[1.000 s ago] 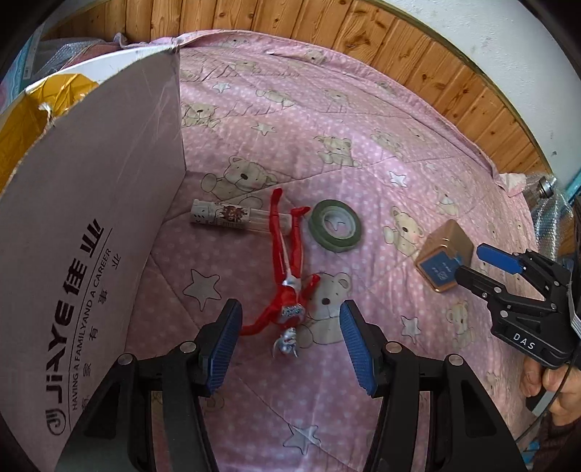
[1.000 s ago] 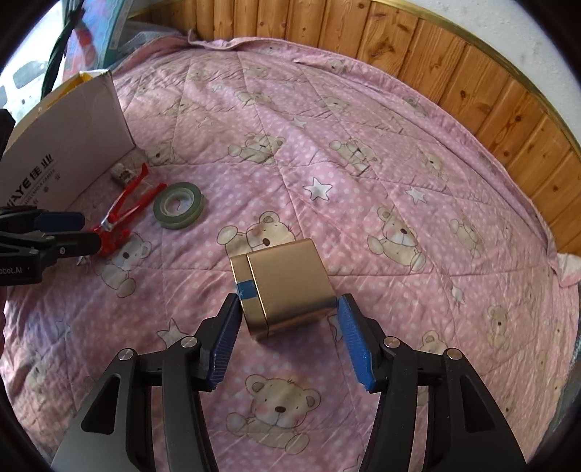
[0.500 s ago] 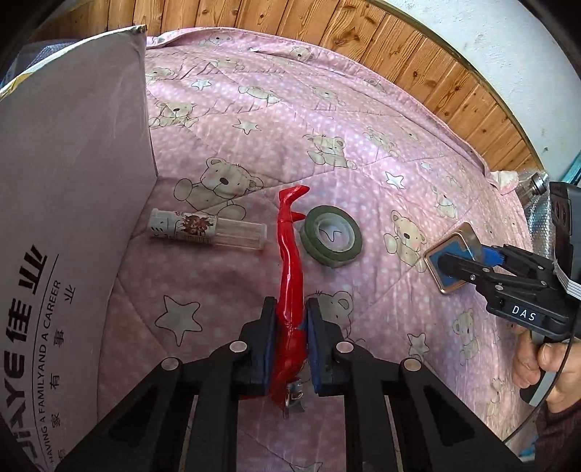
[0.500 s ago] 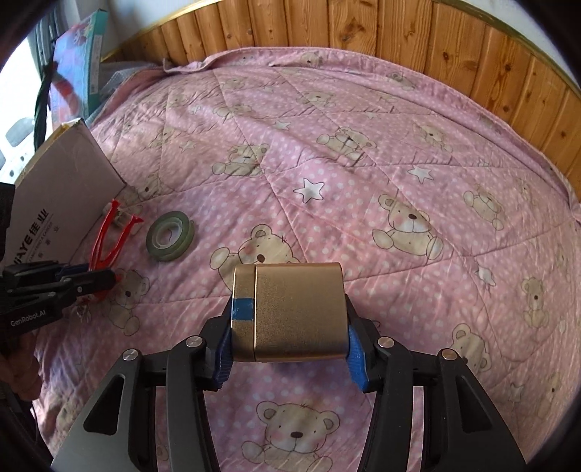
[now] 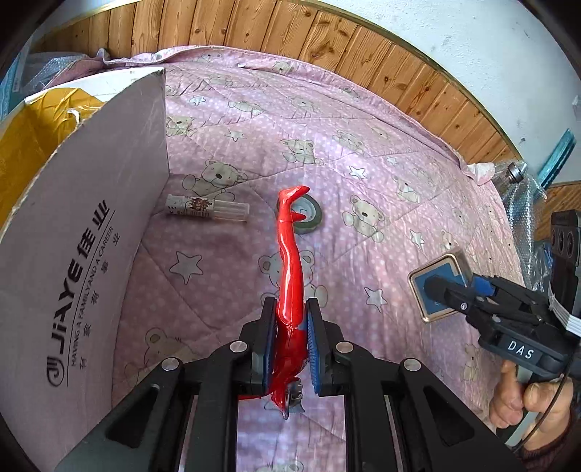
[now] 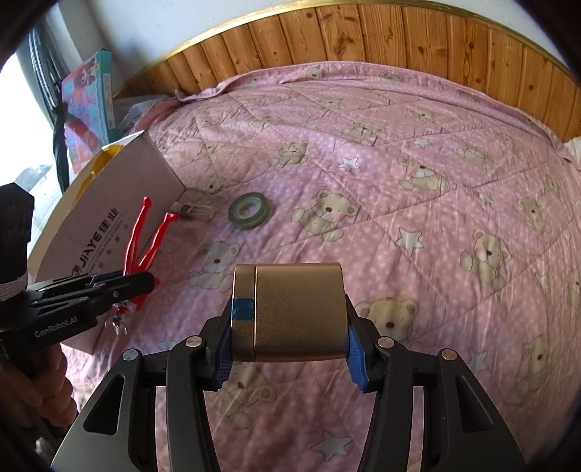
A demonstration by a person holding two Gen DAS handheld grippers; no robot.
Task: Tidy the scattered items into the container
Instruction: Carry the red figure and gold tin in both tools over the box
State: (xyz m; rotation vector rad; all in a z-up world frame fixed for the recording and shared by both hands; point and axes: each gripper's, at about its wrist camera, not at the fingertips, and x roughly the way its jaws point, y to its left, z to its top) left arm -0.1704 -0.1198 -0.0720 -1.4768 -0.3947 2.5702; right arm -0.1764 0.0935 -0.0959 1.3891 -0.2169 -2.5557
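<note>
Pink quilt (image 6: pixel 399 174): left claw (image 5: pixel 289 339) grasping one figure (image 5: pixel 289 283), right claw (image 6: pixel 290 348) one tin (image 6: pixel 290 312) (gold).

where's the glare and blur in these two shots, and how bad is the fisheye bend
Left wrist view: strong glints run down the glossy red figure; the wood wall bows into an arc; the box looms large and curved at the edge. Right wrist view: blown-out window light at far left, soft sheen on the gold tin, quilt slightly smeared near the bottom.

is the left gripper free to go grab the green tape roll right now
Probably not: the left gripper is shut on the red figure, so its fingers are occupied. The green tape roll itself lies uncovered on the quilt, with nothing on top.
</note>
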